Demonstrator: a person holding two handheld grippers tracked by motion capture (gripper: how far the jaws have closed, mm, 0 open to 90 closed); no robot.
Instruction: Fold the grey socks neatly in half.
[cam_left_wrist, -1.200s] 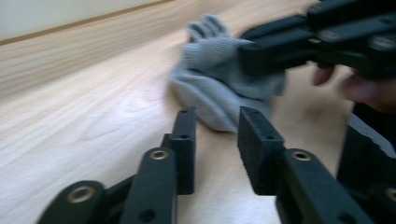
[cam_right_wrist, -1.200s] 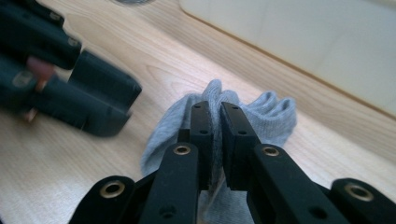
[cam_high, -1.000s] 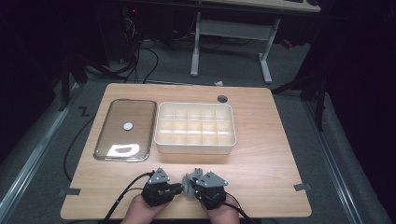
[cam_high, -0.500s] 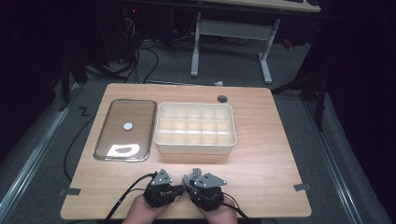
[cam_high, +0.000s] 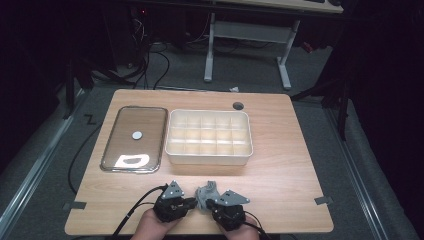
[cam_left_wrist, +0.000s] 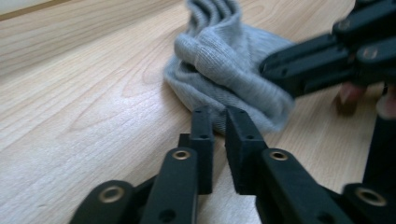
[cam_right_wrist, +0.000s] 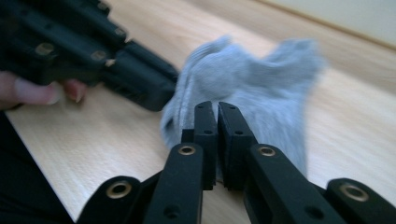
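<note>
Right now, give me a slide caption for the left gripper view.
Left gripper closes its jaws at the edge of a grey sock on the wooden table.

Landmark: compartment box (cam_high: 209, 137), at the middle of the surface (cam_high: 290, 170).
Lid (cam_high: 134, 139): just left of the box, flat on the surface.
Sock (cam_high: 206, 192): before the box, near the front edge.
Left claw (cam_high: 189, 202): left of the sock.
Right claw (cam_high: 210, 203): before the sock, at its right.
</note>
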